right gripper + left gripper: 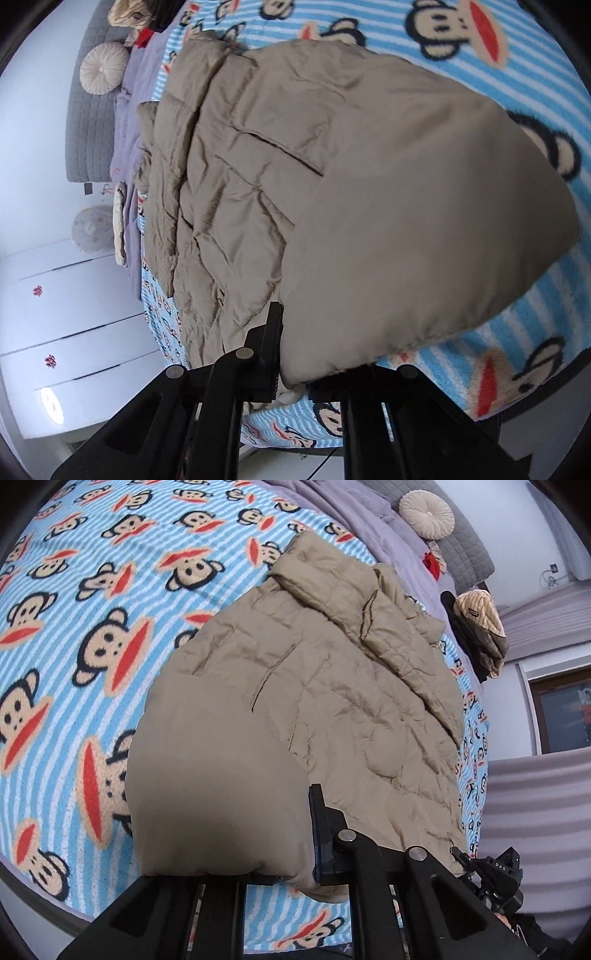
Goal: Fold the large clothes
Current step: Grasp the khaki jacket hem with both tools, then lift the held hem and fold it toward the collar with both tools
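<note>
- Across the bed, a blue-and-white striped fleece blanket printed with cartoon monkey faces (110, 635) carries a tan quilted puffer jacket (332, 701), which lies spread over its middle with the collar end toward the headboard.
- Nearest the cameras, the jacket's hem bulges up off the blanket — smooth and rounded — while the rest of the quilting stays creased and flat.
- Left tongs (295, 878): clamped on the jacket's hem, with tan fabric wrapped over and hiding one finger; the other black finger stands bare at the fabric's edge.
- Right tongs (295, 384): likewise clamped on the hem, one black finger pressed against the fabric fold, the other buried under it.
- In the left wrist view the right tongs' black body shows low at the right edge, just beside the jacket's corner.
- Beyond the jacket lies a lilac quilted duvet (369, 528), bunched along the head of the bed.
- A round cream pleated cushion (426, 515) leans against the grey stitched headboard (465, 554).
- A small heap of folded striped and dark clothes (476, 627) sits near the bed's far edge.
- White drawer fronts (74, 332) stand beside the bed in the right wrist view.
</note>
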A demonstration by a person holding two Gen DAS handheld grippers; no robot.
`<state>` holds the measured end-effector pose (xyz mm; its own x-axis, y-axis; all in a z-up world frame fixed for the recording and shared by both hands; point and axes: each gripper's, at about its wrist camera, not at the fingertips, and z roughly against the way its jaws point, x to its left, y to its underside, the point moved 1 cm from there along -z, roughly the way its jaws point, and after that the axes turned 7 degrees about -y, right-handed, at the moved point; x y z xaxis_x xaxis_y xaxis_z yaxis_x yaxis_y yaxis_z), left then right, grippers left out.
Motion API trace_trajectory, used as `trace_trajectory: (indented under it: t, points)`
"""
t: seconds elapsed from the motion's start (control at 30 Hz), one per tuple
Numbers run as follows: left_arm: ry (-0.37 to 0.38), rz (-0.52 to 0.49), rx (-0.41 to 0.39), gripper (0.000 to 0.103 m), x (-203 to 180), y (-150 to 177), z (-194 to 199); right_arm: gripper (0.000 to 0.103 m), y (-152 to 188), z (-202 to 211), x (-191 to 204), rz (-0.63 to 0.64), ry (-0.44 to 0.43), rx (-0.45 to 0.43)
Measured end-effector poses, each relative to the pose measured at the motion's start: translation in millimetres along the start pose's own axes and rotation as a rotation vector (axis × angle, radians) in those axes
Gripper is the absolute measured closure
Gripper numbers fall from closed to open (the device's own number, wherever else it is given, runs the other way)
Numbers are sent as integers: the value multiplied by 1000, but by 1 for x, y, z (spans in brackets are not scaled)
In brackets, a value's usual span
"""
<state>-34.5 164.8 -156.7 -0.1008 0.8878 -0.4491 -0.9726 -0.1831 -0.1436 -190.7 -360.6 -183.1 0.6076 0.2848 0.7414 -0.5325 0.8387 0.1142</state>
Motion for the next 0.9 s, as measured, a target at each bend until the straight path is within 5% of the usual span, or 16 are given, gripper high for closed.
trace_trajectory:
  t: [0.47, 0.7, 0.9]
  points:
    - [9, -140, -118, 89, -72, -86, 45, 94, -33, 18, 112, 337, -1, -84]
    - [-46, -199, -208, 89, -139, -166, 58, 94, -96, 8, 209, 508, -30, -82]
    - [-160, -241, -225, 89, -178, -237, 32, 94, -166, -32, 277, 609, 17, -39]
